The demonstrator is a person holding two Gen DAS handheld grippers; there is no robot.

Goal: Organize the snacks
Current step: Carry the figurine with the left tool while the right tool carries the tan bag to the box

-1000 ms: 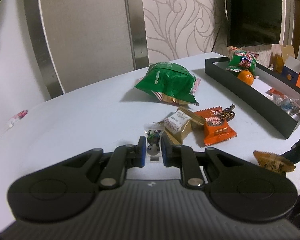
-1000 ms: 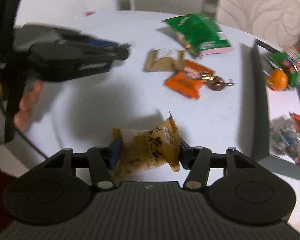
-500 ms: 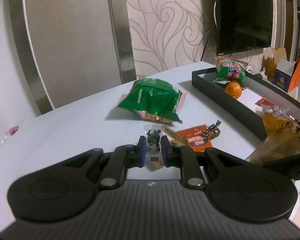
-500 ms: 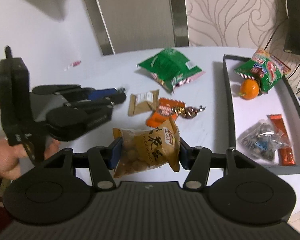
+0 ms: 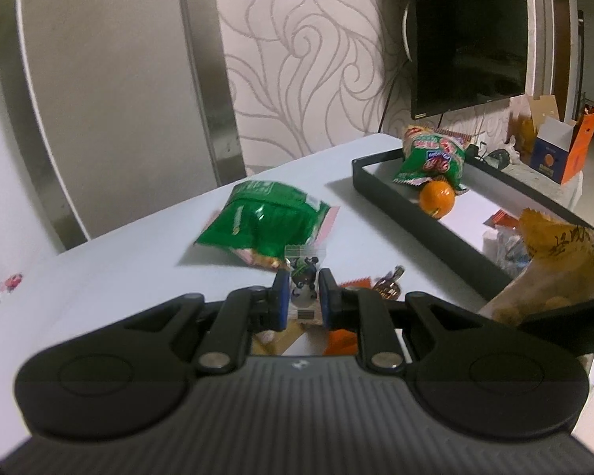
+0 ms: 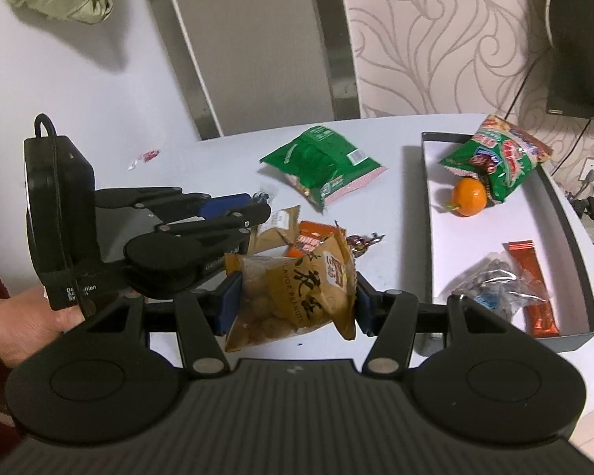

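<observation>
Now clamped in the right tool (image 6: 295, 301): a tan peanut packet (image 6: 293, 293), lifted over the white worktop (image 6: 392, 213), beside the black tray (image 6: 574, 245) with an orange (image 6: 469, 196) and a green-red snack bag (image 6: 499, 162). Pinched between the nearly closed left tool (image 5: 303, 297): a small clear candy sachet (image 5: 304, 277). Lying on the worktop: a green bag (image 6: 316, 162), a brown sachet (image 6: 275, 225), an orange wrapper (image 6: 309, 239).
</observation>
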